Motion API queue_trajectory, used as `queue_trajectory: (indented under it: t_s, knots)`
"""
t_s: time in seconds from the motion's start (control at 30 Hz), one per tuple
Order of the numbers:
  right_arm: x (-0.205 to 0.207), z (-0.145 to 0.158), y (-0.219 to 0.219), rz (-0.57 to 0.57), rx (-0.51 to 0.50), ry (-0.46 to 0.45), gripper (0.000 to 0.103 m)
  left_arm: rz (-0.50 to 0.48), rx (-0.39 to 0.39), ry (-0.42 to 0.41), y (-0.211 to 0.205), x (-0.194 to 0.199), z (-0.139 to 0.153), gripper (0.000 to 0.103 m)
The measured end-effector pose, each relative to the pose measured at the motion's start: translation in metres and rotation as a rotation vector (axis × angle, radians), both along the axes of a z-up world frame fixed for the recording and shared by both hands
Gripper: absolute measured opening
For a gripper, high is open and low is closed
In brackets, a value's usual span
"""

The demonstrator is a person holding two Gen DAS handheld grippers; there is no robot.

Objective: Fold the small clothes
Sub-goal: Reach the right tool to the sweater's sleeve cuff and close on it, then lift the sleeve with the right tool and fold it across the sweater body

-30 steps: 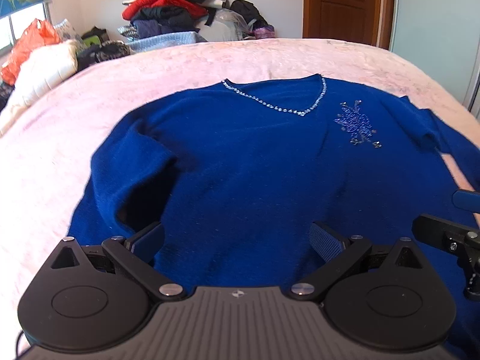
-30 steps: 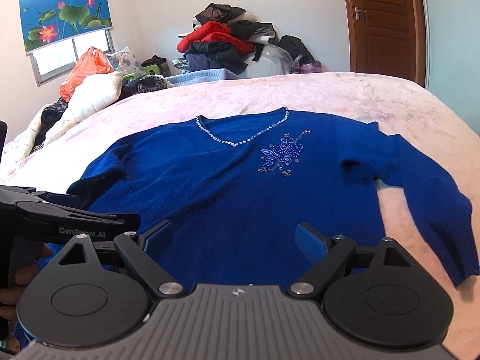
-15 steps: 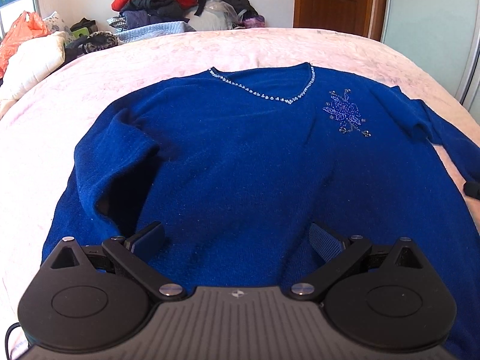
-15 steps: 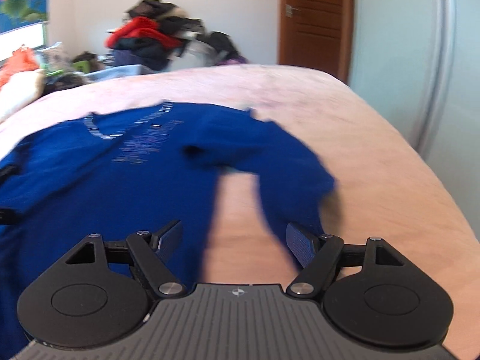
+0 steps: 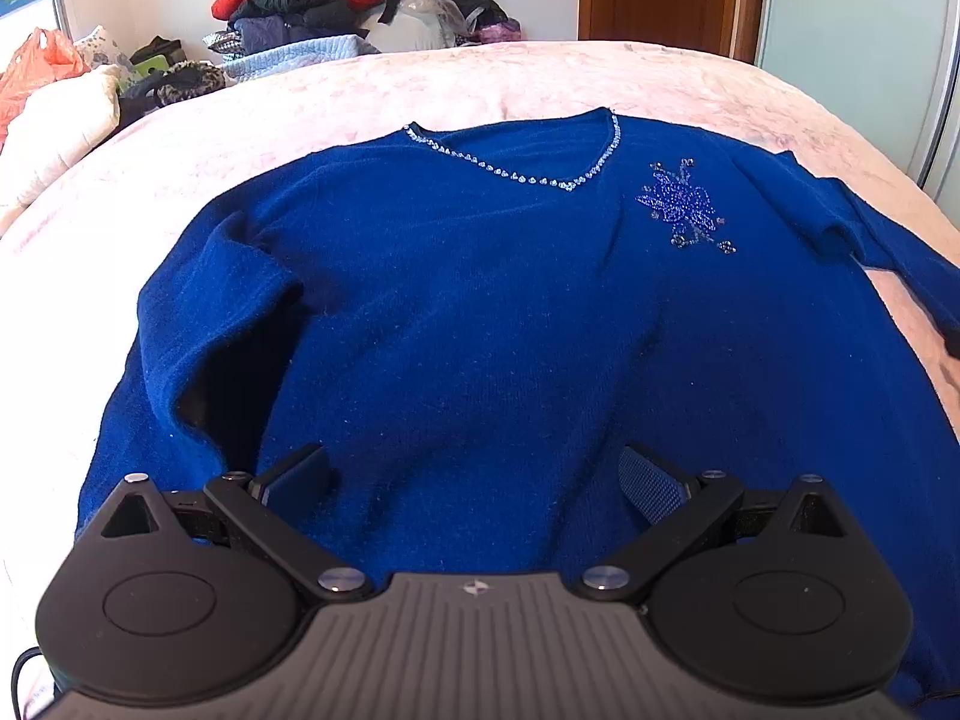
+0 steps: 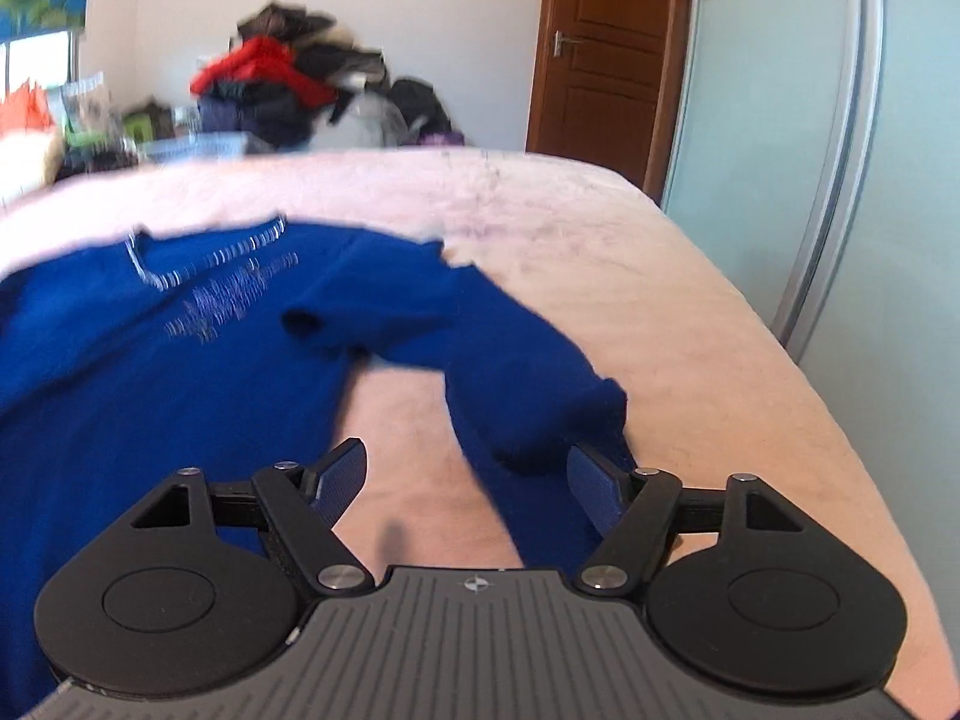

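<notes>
A blue sweater (image 5: 480, 312) with a beaded V-neck and a beaded flower lies flat, front up, on the pink bed (image 5: 420, 90). Its left sleeve (image 5: 204, 324) is folded in along the body. My left gripper (image 5: 474, 474) is open and empty, low over the sweater's hem. In the right wrist view the sweater (image 6: 150, 372) is blurred, and its right sleeve (image 6: 516, 378) runs out over the bed. My right gripper (image 6: 468, 480) is open, with the sleeve's cuff end lying between its fingers.
A pile of clothes (image 5: 324, 6) sits beyond the far edge of the bed, with white bedding (image 5: 54, 126) and an orange bag at the far left. A brown door (image 6: 600, 60) and a glass sliding panel (image 6: 840, 180) stand on the right. The bed's right edge (image 6: 840, 432) is close to my right gripper.
My right gripper has swung right, from over the sweater's body to the right sleeve's cuff. My left gripper has shifted slightly over the hem. The right gripper has left the left wrist view.
</notes>
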State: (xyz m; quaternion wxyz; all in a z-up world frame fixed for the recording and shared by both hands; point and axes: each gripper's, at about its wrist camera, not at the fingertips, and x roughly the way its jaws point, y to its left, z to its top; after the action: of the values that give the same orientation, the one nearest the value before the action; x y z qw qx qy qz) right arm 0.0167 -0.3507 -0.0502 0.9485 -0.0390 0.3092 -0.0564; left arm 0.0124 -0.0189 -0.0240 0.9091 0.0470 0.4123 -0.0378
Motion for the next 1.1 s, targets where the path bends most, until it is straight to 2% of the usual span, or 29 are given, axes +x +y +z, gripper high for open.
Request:
queue_trajectory:
  t_s: [0.13,0.2,0.3,0.33,0.4,0.43,0.47,0.6,0.7,0.9,1.1]
  knots:
    - [0.007,-0.007,-0.018,-0.042,0.020,0.048,0.054,0.011,-0.010,0.004,0.003,0.001,0.000,0.103]
    - [0.003,-0.007,-0.022,-0.051,0.031,0.038,0.048,0.011,-0.008,0.009,0.002,0.001,-0.001,0.103]
    - [0.003,-0.008,-0.026,-0.072,-0.002,0.032,0.030,0.003,0.001,0.010,0.000,0.001,-0.001,0.103]
    - [0.003,-0.008,-0.026,-0.073,0.003,0.029,0.018,0.000,0.003,0.008,0.000,0.001,-0.001,0.103]
    - [0.001,-0.006,-0.029,-0.073,0.036,0.021,0.013,0.003,0.005,0.003,0.001,0.002,0.000,0.103]
    - [0.000,-0.004,-0.031,-0.074,0.076,0.012,0.006,0.007,0.005,0.001,0.002,0.003,0.001,0.103]
    - [-0.002,-0.001,-0.037,-0.070,0.153,0.002,0.006,0.013,0.003,-0.002,0.004,0.003,0.001,0.103]
    - [-0.007,0.005,-0.069,-0.009,0.611,-0.058,0.006,0.045,-0.004,-0.015,0.014,0.009,0.006,0.103]
    - [-0.007,0.004,-0.079,0.057,0.864,-0.095,0.007,0.069,-0.010,-0.023,0.021,0.013,0.009,0.103]
    - [0.004,0.004,-0.074,0.168,1.156,-0.152,0.008,0.090,-0.014,-0.028,0.028,0.015,0.011,0.103]
    - [0.023,0.016,-0.075,0.234,1.298,-0.213,0.008,0.104,-0.003,-0.034,0.035,0.017,0.012,0.103]
